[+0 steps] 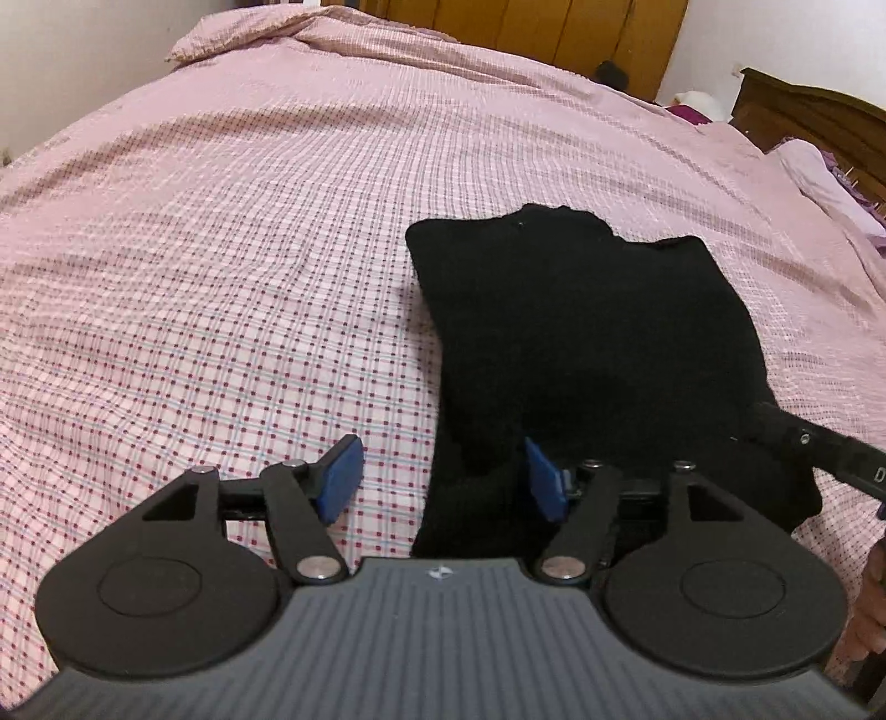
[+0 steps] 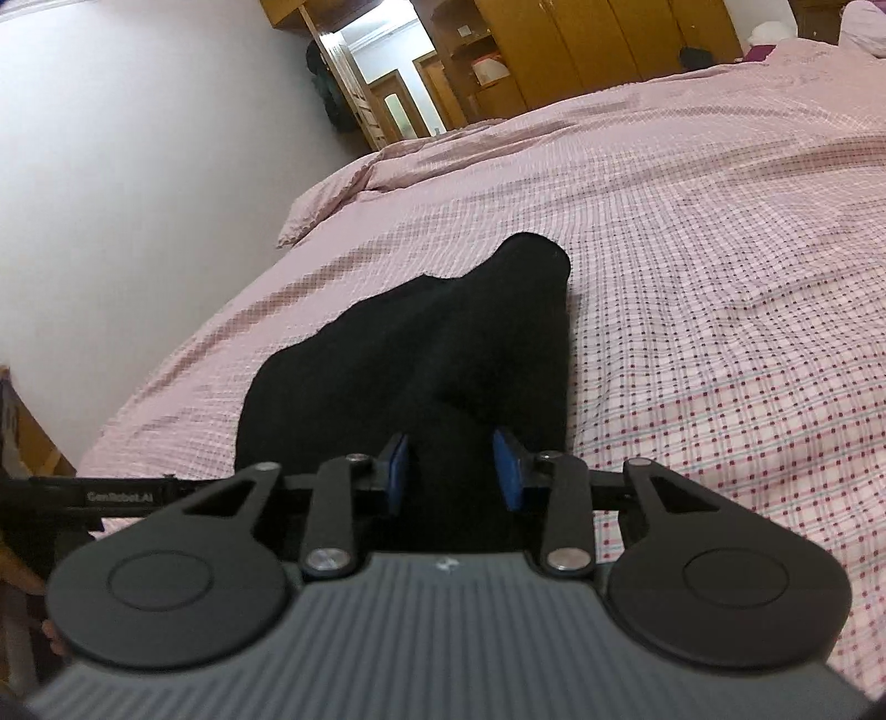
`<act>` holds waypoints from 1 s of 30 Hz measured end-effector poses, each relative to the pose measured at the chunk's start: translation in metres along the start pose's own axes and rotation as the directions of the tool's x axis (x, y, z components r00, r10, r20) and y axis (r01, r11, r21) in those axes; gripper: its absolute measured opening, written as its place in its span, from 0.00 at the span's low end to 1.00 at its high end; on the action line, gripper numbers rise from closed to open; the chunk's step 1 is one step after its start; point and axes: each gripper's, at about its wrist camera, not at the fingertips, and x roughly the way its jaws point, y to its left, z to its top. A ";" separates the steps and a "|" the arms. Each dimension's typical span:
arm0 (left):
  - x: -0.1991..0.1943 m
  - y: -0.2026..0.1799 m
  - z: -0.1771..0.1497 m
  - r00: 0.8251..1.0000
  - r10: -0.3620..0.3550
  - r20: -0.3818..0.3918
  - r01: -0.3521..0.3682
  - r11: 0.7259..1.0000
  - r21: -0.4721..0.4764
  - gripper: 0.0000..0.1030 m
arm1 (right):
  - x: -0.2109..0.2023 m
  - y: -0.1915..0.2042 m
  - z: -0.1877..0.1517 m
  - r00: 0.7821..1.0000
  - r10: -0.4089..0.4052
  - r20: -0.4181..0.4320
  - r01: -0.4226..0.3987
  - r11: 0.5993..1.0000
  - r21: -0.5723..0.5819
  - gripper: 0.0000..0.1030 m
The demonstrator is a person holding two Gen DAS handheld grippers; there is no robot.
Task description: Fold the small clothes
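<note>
A black garment (image 1: pixel 587 343) lies on the pink checked bedspread (image 1: pixel 221 249), partly folded. My left gripper (image 1: pixel 443 479) is open at its near left edge: the right pad rests over the black cloth, the left pad over the bedspread. My right gripper (image 2: pixel 454 471) is open with both blue pads either side of a raised ridge of the black garment (image 2: pixel 432 343) at its near end. Part of the right gripper's body shows in the left wrist view (image 1: pixel 819 448) at the garment's right corner.
The bedspread (image 2: pixel 720 277) stretches far and to the sides. A pillow end (image 1: pixel 232 33) lies at the far left. Wooden wardrobes (image 2: pixel 581 50) and a headboard (image 1: pixel 803 116) stand beyond the bed. A white wall (image 2: pixel 138 166) runs along one side.
</note>
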 end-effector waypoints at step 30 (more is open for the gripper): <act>-0.022 -0.052 -0.065 0.993 0.078 -0.088 -0.071 0.994 0.080 0.96 | -0.051 0.036 -0.060 0.954 -0.288 -0.082 0.276 0.952 -0.135 0.83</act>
